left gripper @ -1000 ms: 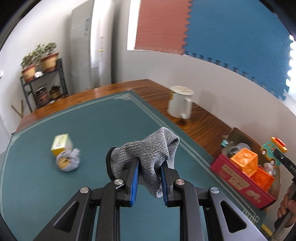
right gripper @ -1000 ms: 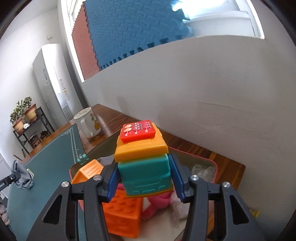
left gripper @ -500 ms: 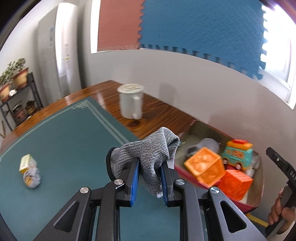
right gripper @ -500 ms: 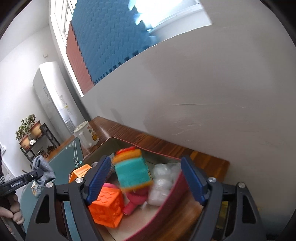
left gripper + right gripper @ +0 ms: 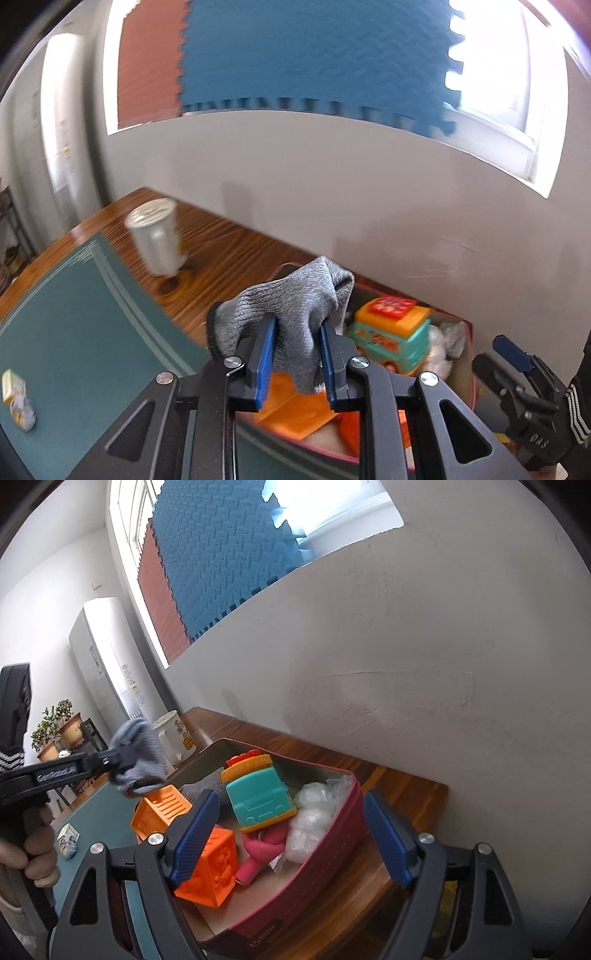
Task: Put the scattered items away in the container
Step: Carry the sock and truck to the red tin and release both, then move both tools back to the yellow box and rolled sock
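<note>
My left tongs opening, grey sock still btwn pads, over red box. My right tongs wide, opening, hold nothing.

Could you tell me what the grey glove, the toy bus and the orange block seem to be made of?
Grey glove: knitted fabric, ribbed weave and limp folds. Toy bus: probably moulded plastic, smooth with a slight sheen. Orange block: soft plastic or rubber, matte with embossed faces; hard to tell which.
</note>
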`<state>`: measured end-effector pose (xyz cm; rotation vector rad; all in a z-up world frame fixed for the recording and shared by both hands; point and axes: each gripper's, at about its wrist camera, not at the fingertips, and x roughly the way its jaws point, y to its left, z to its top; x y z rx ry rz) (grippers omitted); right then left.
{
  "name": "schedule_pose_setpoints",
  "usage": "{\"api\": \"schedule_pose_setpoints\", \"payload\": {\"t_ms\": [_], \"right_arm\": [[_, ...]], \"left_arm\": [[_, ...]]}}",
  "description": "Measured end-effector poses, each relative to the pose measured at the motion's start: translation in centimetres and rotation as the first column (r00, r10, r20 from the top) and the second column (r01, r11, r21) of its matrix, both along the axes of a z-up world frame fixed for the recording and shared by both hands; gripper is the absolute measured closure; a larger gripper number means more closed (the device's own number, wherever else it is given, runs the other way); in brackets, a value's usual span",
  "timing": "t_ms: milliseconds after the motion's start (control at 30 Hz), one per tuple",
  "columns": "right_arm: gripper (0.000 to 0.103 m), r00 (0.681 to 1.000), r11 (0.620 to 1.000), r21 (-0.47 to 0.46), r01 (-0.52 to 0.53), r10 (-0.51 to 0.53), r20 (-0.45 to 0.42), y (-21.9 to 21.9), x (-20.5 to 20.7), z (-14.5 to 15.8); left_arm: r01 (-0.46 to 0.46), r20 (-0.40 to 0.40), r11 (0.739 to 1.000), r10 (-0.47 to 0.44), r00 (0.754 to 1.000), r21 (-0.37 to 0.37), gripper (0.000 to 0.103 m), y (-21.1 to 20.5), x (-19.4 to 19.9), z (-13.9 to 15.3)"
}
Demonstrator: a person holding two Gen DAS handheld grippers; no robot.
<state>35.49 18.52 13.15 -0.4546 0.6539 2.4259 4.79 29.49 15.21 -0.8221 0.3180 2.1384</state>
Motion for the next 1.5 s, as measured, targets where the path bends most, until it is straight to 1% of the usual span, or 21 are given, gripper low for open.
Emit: {"api": "schedule_pose_setpoints", "payload": {"t_ms": [33, 67, 100, 133, 167, 300, 533, 700, 867, 1033, 1167, 1300, 1367, 1433, 1467, 1500], "right_arm": [[0.020, 1.000, 1.000, 0.000, 0.001, -0.001, 0.000, 0.0, 0.1, 0.0], [0.020, 1.000, 1.000, -0.002, 0.001, -0.001, 0.000, 0.1, 0.1, -0.1], [0.020, 1.000, 1.000, -0.005, 0.003, -0.003, 0.002, 0.2, 0.1, -0.2], [0.020, 1.000, 1.000, -0.007, 0.004, -0.004, 0.002, 0.2, 0.2, -0.3], [0.020, 1.000, 1.000, -0.010, 0.005, -0.005, 0.003, 0.3, 0.1, -0.4], [0.020, 1.000, 1.000, -0.029, 0.009, -0.009, -0.002, 0.5, 0.0, -0.7], [0.020, 1.000, 1.000, -0.007, -0.003, 0.003, -0.017, -0.6, 0.0, 0.1], [0.019, 0.999, 0.999, 0.012, -0.031, 0.031, -0.012, -1.9, -0.7, 0.9], [0.019, 0.997, 0.997, 0.026, -0.072, 0.072, -0.005, -3.6, -1.9, 1.5], [0.017, 0.991, 0.991, 0.040, -0.131, 0.132, -0.006, -5.9, -3.7, 2.3], [0.016, 0.982, 0.981, 0.055, -0.188, 0.189, -0.002, -8.1, -5.6, 2.7], [0.014, 0.965, 0.963, 0.059, -0.262, 0.262, 0.014, -10.6, -8.1, 3.0], [0.010, 0.955, 0.953, 0.054, -0.298, 0.297, 0.027, -11.6, -9.5, 3.0], [0.002, 0.941, 0.940, 0.053, -0.337, 0.335, 0.046, -13.1, -11.1, 2.9], [0.001, 0.933, 0.932, 0.055, -0.359, 0.356, 0.055, -14.0, -11.9, 2.8], [0.001, 0.926, 0.925, 0.060, -0.374, 0.371, 0.064, -14.9, -12.6, 2.7]], "left_arm": [[0.017, 0.004, 1.000, -0.017, 1.000, -0.003, 0.073, 0.4, 0.1, -0.2], [0.035, 0.016, 0.999, -0.035, 0.999, -0.001, 0.061, 0.7, 0.2, -0.3], [0.047, 0.025, 0.999, -0.047, 0.999, 0.007, 0.039, 0.8, 0.3, -0.5], [0.048, 0.024, 0.999, -0.048, 0.999, 0.018, 0.033, 0.6, 0.5, -0.4], [0.043, 0.016, 0.999, -0.044, 0.999, 0.030, 0.031, 0.5, 0.6, -0.4], [0.037, -0.012, 0.999, -0.037, 0.999, 0.013, 0.031, 0.1, 0.8, -0.4], [-0.002, -0.001, 1.000, 0.002, 1.000, 0.010, 0.031, -1.3, 0.4, -0.6], [-0.038, 0.006, 0.999, 0.038, 0.999, 0.006, 0.031, -3.1, 0.1, -0.8], [-0.095, 0.019, 0.995, 0.095, 0.995, 0.008, 0.031, -6.1, -0.7, -1.0], [-0.186, 0.043, 0.983, 0.185, 0.982, 0.013, 0.031, -10.4, -2.1, -1.6], [-0.270, 0.064, 0.963, 0.269, 0.961, 0.010, 0.031, -14.5, -3.5, -2.3], [-0.361, 0.077, 0.932, 0.360, 0.930, 0.010, 0.031, -19.6, -4.9, -2.9], [-0.409, 0.086, 0.912, 0.407, 0.909, 0.010, 0.031, -22.2, -5.7, -3.3], [-0.467, 0.097, 0.884, 0.464, 0.881, 0.009, 0.031, -25.6, -6.6, -3.9], [-0.490, 0.102, 0.871, 0.487, 0.867, 0.008, 0.031, -26.9, -7.0, -4.1], [-0.522, 0.109, 0.853, 0.518, 0.848, 0.007, 0.031, -28.7, -7.4, -4.4]]}}
